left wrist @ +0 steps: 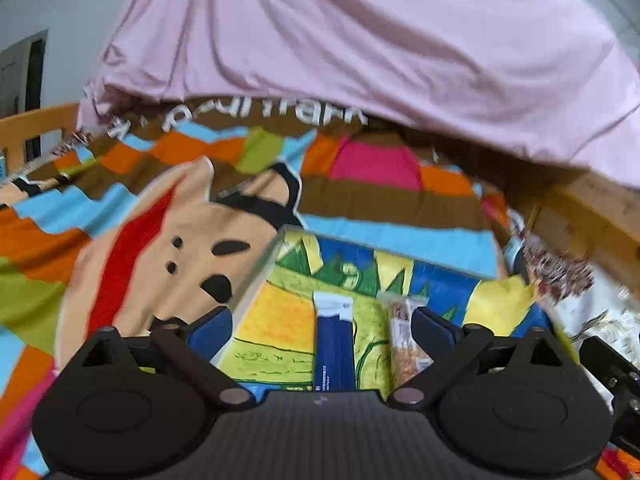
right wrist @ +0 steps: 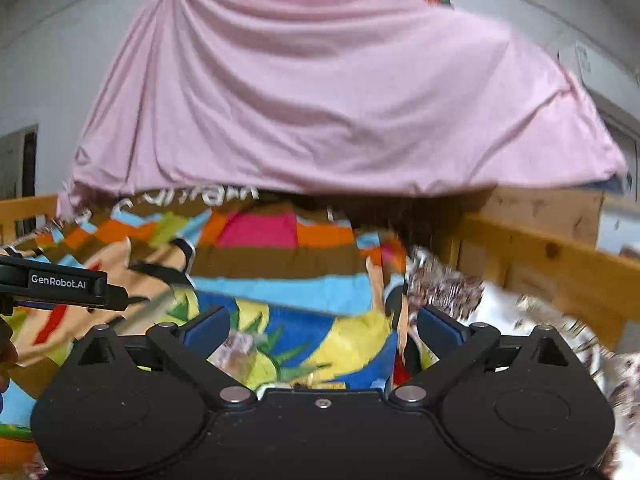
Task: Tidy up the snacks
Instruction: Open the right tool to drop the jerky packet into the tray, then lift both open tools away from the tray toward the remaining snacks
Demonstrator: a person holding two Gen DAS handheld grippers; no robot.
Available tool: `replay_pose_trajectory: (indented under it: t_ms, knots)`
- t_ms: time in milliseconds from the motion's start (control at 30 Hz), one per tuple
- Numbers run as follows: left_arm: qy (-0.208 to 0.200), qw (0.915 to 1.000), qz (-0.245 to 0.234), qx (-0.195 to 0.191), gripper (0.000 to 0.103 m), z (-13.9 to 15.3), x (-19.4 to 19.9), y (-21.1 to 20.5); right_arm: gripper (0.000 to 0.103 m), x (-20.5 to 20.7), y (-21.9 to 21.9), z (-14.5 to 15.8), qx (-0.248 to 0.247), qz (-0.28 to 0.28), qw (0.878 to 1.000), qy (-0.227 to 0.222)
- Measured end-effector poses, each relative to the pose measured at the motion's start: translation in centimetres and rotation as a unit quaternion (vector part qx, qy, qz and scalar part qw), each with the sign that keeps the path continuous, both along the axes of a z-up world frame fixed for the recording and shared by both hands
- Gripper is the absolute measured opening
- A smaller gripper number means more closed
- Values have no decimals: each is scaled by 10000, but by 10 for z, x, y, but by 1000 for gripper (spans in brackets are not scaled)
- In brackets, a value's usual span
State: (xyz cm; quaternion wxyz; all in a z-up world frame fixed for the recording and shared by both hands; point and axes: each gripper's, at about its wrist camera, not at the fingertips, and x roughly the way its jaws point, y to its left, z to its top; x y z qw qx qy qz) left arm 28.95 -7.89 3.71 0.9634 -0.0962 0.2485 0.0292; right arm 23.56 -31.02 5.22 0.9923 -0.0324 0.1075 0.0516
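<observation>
A clear-walled box [left wrist: 256,276] with a bright yellow, green and blue bottom lies on the bed. Two snacks lie inside it, side by side: a dark blue bar with a white end [left wrist: 334,344] and a granola bar in a clear wrapper [left wrist: 404,340]. My left gripper [left wrist: 324,326] hovers over the box's near end, open, with both bars below the gap and no pad touching them. My right gripper [right wrist: 320,328] is open and holds nothing. A clear-wrapped snack [right wrist: 236,350] lies blurred below its left finger [right wrist: 208,330]. The left gripper's body [right wrist: 60,282] shows at the left edge.
A colourful blanket with a bear face [left wrist: 172,248] covers the bed. A pink sheet [right wrist: 320,100] hangs behind it. The wooden bed rail [right wrist: 552,264] runs along the right, with a floral cloth [right wrist: 452,288] bunched beside it.
</observation>
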Motion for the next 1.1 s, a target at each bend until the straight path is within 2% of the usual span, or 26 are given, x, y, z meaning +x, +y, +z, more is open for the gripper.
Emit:
replay_pose_trajectory:
  t_ms: [233, 333, 500, 767, 833, 933, 1100]
  knots:
    - [-434, 9990, -57, -108, 102, 33, -55, 16, 102, -60, 5, 32, 83, 44, 9987, -492]
    - [-555, 9983, -108, -137, 102, 45, -77, 21, 102, -84, 8, 39, 157, 54, 9982, -575]
    - [-794, 9966, -194, -113, 102, 59, -119, 31, 102, -124, 18, 43, -32, 130, 9975, -692]
    - [-876, 9956, -319, -122, 102, 61, -175, 49, 102, -184, 27, 35, 119, 167, 9952, -956]
    - [-891, 9952, -355, -201, 103, 57, -188, 56, 102, -196, 31, 31, 77, 175, 9947, -1013]
    - [-964, 9948, -302, -123, 103, 52, -206, 62, 102, -214, 36, 27, 12, 193, 9937, -1108]
    - [-1058, 9939, -306, 11, 103, 44, -232, 69, 102, -233, 36, 21, 187, 127, 9950, -972]
